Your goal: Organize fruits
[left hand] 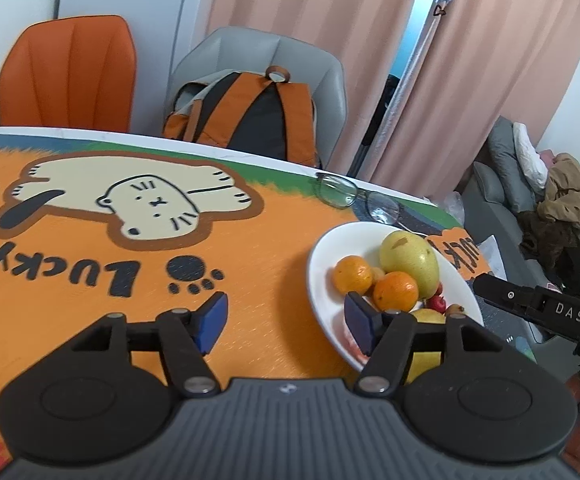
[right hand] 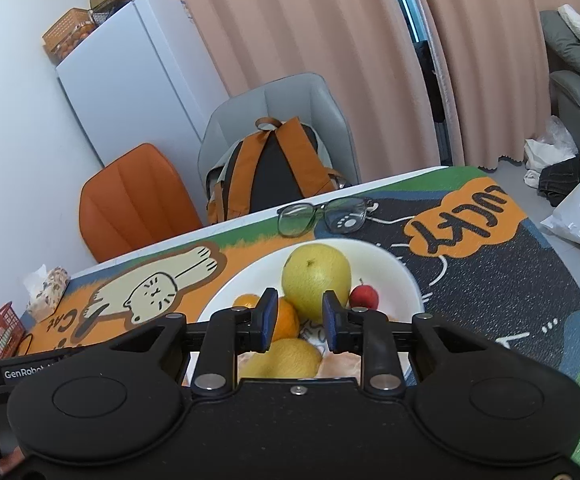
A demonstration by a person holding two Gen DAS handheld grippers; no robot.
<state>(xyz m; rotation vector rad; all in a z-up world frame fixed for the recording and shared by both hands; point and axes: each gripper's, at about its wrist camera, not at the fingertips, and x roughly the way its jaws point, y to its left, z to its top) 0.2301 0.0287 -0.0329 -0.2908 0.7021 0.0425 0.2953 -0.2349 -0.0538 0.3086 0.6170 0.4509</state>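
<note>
White plate (left hand: 321, 280) of fruit (left hand: 395, 290) near table's far right corner; left gripper (left hand: 286, 320) half-open, empty, beside its rim; right gripper (right hand: 299, 320) nearly shut, empty, above; advised widening before picking.

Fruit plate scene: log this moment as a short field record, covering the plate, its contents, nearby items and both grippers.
plate: white plate on the cartoon cat table mat
fruit on plate: large yellow-green fruit, two oranges, small red fruit, yellow fruit at the near side
nearby: glasses lying beyond the plate
left gripper: open, empty, over the mat at the plate's edge
right gripper: nearly closed, nothing between the pads, over the plate
</note>
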